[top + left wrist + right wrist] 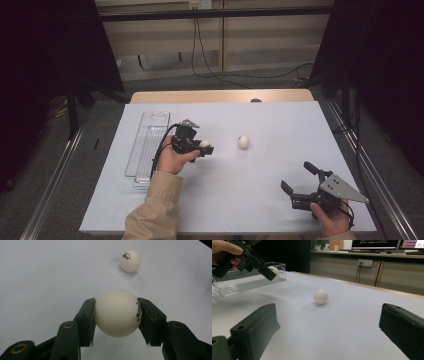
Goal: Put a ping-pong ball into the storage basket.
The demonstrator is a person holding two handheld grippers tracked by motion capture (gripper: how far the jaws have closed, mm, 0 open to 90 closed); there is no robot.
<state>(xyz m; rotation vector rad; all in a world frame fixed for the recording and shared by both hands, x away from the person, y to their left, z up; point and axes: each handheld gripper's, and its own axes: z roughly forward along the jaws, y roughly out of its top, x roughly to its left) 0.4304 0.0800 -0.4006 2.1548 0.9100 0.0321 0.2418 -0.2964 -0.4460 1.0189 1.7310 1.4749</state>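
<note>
A white ping-pong ball point(117, 312) with red and black print is pinched between the two black jaws of my left gripper point(204, 146), which is shut on it a little above the table; the held ball point(204, 143) shows at the jaw tips and, from the far side, as the held ball point(274, 272). A second white ball point(243, 142) lies free on the white table sheet, just right of the left gripper; it is the loose ball point(130, 260) and the loose ball point(320, 296). My right gripper point(298, 177) stands open near the front right, with nothing between its jaws.
A clear plastic tray point(146, 145) lies along the left side of the white table sheet point(260, 200), right behind the left hand; the tray point(242, 285) looks bare inside. Dark curtains, cables and metal rails flank the table.
</note>
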